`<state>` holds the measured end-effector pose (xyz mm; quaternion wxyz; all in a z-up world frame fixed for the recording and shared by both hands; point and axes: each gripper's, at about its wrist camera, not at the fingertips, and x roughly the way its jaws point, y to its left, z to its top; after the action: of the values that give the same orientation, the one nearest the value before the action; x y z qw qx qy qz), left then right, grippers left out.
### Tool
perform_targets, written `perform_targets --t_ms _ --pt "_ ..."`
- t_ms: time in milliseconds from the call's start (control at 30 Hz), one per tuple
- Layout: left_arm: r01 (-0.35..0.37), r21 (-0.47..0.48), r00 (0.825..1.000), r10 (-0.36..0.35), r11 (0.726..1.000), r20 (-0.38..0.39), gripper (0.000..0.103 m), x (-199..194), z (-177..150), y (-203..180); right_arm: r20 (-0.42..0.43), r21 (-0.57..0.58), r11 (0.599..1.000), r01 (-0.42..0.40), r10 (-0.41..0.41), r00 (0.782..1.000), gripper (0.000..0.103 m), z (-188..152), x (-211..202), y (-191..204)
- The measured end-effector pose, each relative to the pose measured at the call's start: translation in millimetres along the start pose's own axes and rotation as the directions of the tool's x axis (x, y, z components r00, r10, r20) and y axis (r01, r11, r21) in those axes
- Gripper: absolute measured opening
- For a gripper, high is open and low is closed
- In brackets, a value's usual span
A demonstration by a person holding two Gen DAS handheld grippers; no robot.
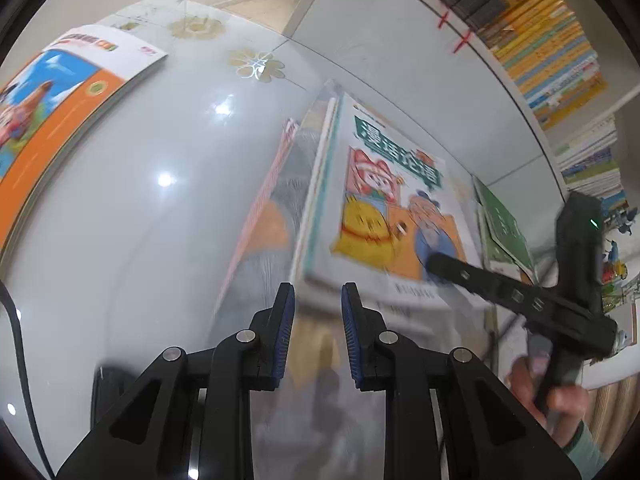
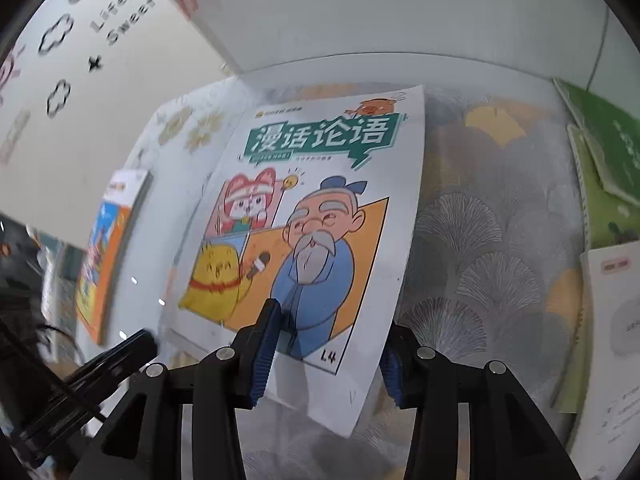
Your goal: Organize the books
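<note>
Comic book [image 2: 320, 240]: lying cover up on the glossy table [image 1: 140, 220], white cover showing a green title banner, a bearded figure in blue, a yellow chick and a pink fox; near edge sitting between the right gripper's fingers, near corner looking slightly lifted.
Under the comic book: resting on top of other books, their edges [image 1: 316, 184] showing along its left side in the left wrist view.
Right gripper [image 2: 326, 356]: pointing steeply down over the comic book's near edge; jaws standing apart, blue pads on either side of the lower cover, left pad [image 2: 266, 344] over the cover, right pad partly hidden behind the page edge; cannot tell whether touching.
Left gripper [image 1: 318, 320]: hovering just off the near corner of the stack, jaws narrowly parted, nothing between the pads.
Hand [image 1: 548, 392]: gripping the right gripper's black handle at the right of the left wrist view.
Orange-and-blue book [image 1: 60, 120]: lying flat well to the left, apart from the stack.
Green books [image 2: 608, 168]: lying overlapped to the right of the comic book.
Shelved books [image 1: 552, 48]: standing in a row beyond the table.
</note>
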<state>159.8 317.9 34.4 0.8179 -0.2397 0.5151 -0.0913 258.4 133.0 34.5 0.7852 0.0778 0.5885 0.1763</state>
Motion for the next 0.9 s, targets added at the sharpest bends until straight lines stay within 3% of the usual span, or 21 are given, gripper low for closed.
perform_targets --t_ms 133,167,267,300,567,667,900 --pt "-0.016 0.038 1.0 0.017 0.999 -0.004 0.023 -26 -44 -23 -0.032 0.084 0.993 -0.082 0.085 0.996 0.053 -38 -21 -34" --pt "-0.026 0.059 1.0 0.027 0.998 -0.005 0.023 -30 -57 -31 -0.073 0.149 0.982 -0.112 0.124 0.99 0.053 -56 -23 -48" --pt "-0.038 0.092 0.999 0.041 0.995 -0.034 0.028 -39 -101 -58 -0.148 0.32 0.908 -0.272 0.332 0.932 0.053 -114 -31 -86" --pt "-0.034 0.094 0.998 0.039 0.995 -0.05 0.028 -39 -116 -69 -0.152 0.336 0.9 -0.278 0.343 0.927 0.053 -129 -36 -96" --pt "0.039 0.089 0.99 -0.026 0.995 -0.138 0.029 -25 -195 -158 -0.172 0.164 0.969 -0.183 0.211 0.962 0.053 -217 -105 -147" --pt "0.049 0.144 0.988 -0.027 0.988 -0.151 0.032 -20 -214 -197 -0.131 0.156 0.969 -0.189 0.21 0.969 0.054 -232 -129 -170" --pt "0.109 0.166 0.978 -0.076 0.98 -0.195 0.042 8 -221 -248 -0.009 0.219 0.967 -0.132 0.137 0.991 0.056 -241 -179 -238"
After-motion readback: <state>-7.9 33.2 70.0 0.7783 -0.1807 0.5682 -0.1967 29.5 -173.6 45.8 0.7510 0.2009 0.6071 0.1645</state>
